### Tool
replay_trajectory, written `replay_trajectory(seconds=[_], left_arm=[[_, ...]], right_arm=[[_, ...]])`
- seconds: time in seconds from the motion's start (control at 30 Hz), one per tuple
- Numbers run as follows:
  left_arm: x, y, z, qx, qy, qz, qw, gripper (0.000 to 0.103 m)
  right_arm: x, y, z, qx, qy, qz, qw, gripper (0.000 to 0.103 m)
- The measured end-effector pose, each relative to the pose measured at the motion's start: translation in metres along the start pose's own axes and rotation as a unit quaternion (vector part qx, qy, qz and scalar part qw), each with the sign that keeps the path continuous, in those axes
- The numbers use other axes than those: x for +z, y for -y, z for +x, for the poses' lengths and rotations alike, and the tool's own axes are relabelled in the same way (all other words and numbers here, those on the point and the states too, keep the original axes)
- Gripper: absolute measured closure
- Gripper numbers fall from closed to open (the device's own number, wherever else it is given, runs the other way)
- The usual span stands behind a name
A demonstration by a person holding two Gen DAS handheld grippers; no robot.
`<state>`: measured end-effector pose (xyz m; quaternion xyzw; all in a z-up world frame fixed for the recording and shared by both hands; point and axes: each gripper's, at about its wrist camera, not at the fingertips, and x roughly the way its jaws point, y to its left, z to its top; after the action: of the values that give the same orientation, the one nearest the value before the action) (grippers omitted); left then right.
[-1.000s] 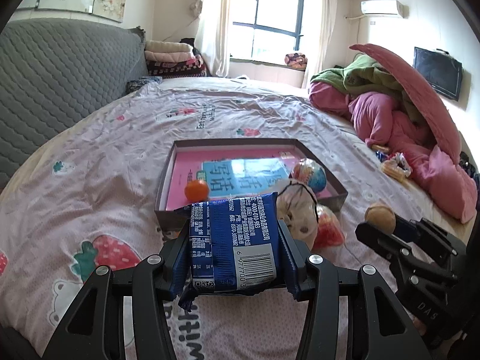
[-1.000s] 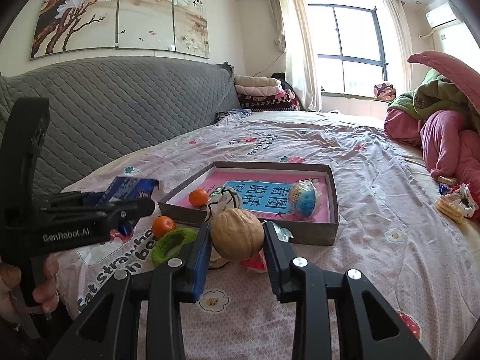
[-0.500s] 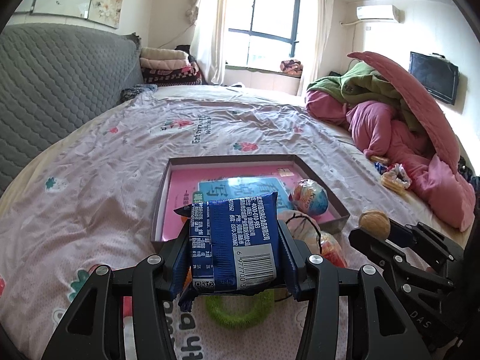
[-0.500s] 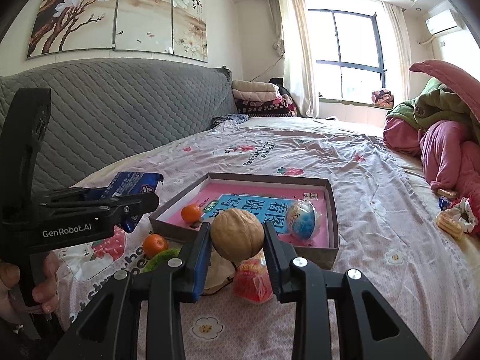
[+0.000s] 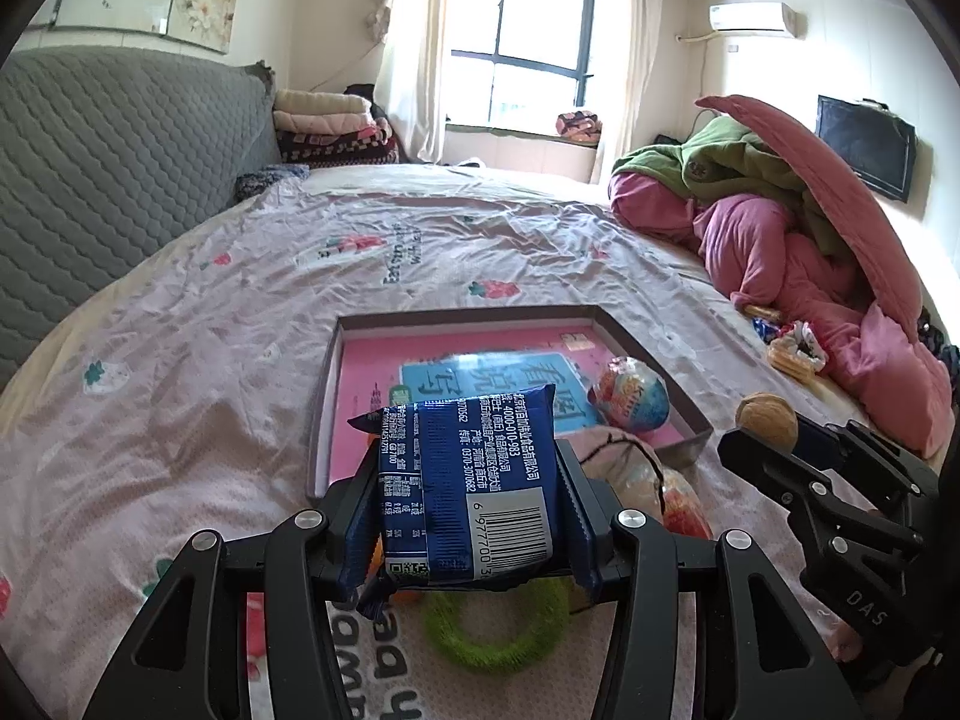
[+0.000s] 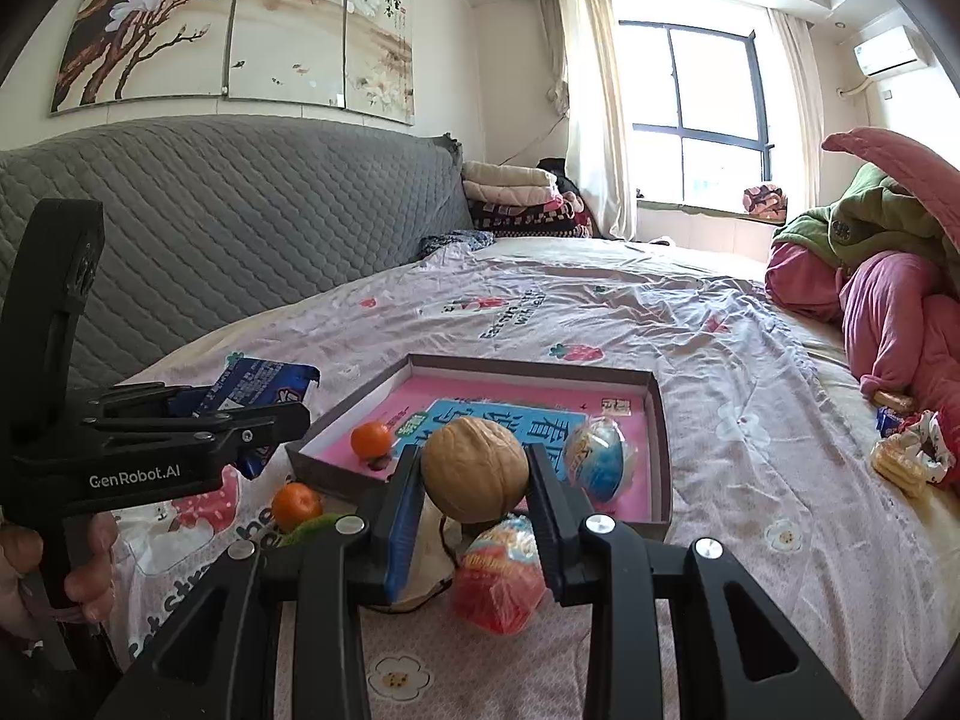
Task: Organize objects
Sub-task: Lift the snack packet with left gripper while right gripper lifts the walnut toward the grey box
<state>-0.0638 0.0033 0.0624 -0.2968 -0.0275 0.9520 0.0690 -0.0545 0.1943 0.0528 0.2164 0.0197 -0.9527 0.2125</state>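
Clamped between the narrowed fingers of the left gripper, a blue snack packet is held above the bedsheet, the shallow box at 12 o'clock. A walnut is pinched by the right gripper; a green ring lies at 6 o'clock.

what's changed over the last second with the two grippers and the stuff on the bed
Both grippers rose and advanced toward the tray. The left gripper still clamps the blue packet; the right gripper still holds the walnut. Nothing was released, and the bed items stayed put.
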Motion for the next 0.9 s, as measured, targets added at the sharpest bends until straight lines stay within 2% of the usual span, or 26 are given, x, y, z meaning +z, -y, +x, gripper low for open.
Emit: replay_trajectory(seconds=[0.53,0.77,0.9], left_arm=[[0.023,-0.016,0.007,0.001,0.012,-0.007,0.9999,0.05],[0.039,-0.034,0.007,0.026,0.029,-0.016,0.9991,0.05],[0.04,-0.038,0.011,0.027,0.026,-0.016,0.9992,0.05]], right_arm=[[0.018,0.004,0.015,-0.007,0.012,-0.013,1.0,0.069],[0.027,0.007,0.025,-0.01,0.02,-0.021,1.0,0.069],[0.028,0.009,0.031,-0.012,0.018,-0.022,1.0,0.069]])
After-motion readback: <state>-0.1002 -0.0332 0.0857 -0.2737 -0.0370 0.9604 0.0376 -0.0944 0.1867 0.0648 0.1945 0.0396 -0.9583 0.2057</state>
